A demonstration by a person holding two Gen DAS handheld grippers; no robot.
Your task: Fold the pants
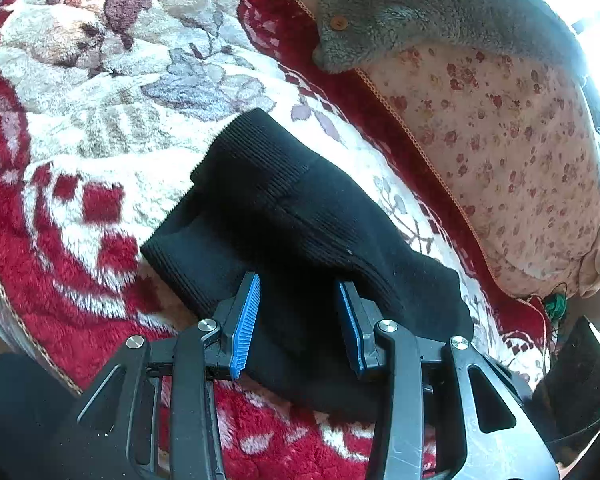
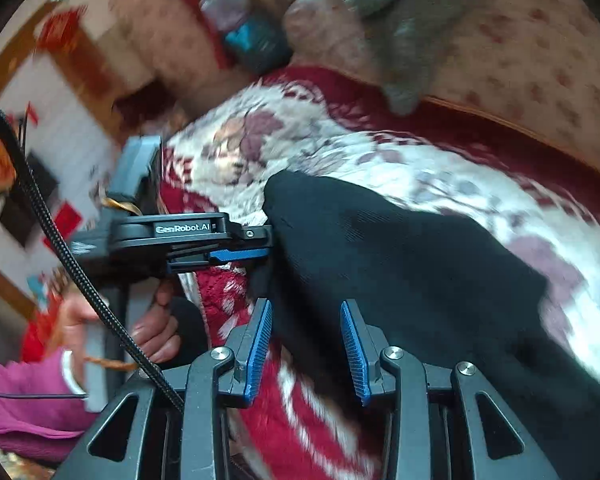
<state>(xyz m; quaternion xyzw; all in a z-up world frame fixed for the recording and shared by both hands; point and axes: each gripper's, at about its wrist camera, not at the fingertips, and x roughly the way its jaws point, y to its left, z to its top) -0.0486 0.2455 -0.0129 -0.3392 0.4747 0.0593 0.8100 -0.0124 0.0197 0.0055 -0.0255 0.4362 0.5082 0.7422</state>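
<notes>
Both tools' jaws gape: left tool over black pants; right tool holds nothing.

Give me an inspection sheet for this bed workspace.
Surface: red-and-white floral blanket.
Job's things: black pants lying on the blanket, ribbed end showing.
Clutter: grey fleece garment draped over a floral pillow.
Grippers: left gripper open, over the pants; right gripper open, at the pants' edge.
Cables: braided cable crossing the right wrist view.
Surroundings: hand in a pink sleeve on the left gripper's handle; the room behind is blurred.
</notes>
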